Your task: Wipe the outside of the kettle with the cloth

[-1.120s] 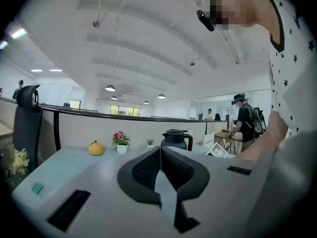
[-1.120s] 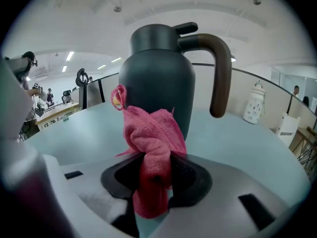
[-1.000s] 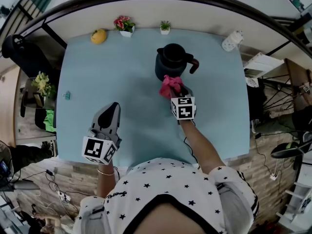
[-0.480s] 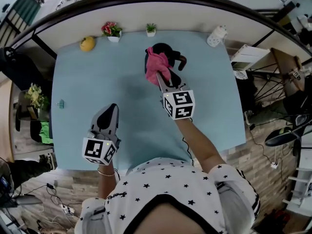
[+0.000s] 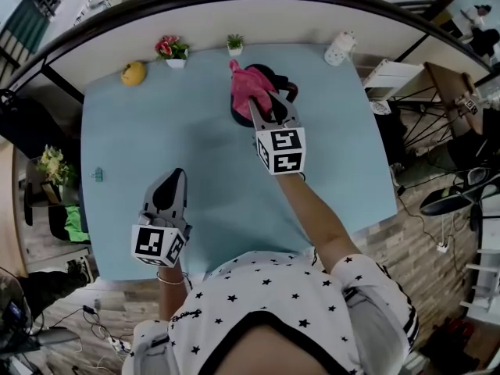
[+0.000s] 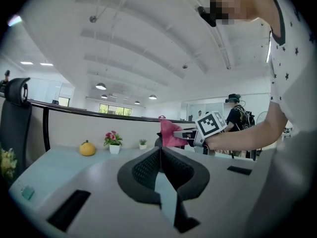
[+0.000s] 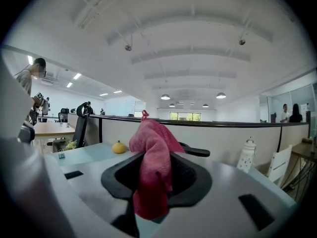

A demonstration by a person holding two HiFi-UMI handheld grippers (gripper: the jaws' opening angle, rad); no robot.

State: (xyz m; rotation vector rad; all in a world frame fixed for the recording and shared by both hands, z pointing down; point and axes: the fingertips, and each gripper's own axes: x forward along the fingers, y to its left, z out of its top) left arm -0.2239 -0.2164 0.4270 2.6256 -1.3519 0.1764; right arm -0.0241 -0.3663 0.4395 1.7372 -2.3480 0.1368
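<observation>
In the head view my right gripper (image 5: pixel 264 108) is stretched out over the far part of the light blue table (image 5: pixel 156 131), its jaws clamped on the pink cloth (image 5: pixel 248 88). The cloth drapes over the black kettle (image 5: pixel 283 84), which stands towards the back edge of the table, and only the kettle's right side and handle show past it. My left gripper (image 5: pixel 173 182) sits near the table's front edge, well apart from the kettle. Along the back edge I see a yellow fruit (image 5: pixel 133 73), a flower pot (image 5: pixel 172 49), a small green plant (image 5: pixel 234 44) and a white lantern-shaped ornament (image 5: pixel 337 49). In the left gripper view the jaws of that gripper (image 6: pixel 159 150) meet at the tips with nothing between them. Beyond them I see the cloth (image 6: pixel 170 133) held out in the right gripper (image 6: pixel 179 133), with the fruit (image 6: pixel 87 148) and flower pot (image 6: pixel 113 142) off to the left. In the right gripper view the jaws (image 7: pixel 151 157) are pinched tight on the cloth (image 7: pixel 156 138), which stands up in a bunch above them and hangs down below. The kettle's dark handle (image 7: pixel 197 152) pokes out just behind the cloth, and I cannot tell from here whether cloth and kettle touch.
</observation>
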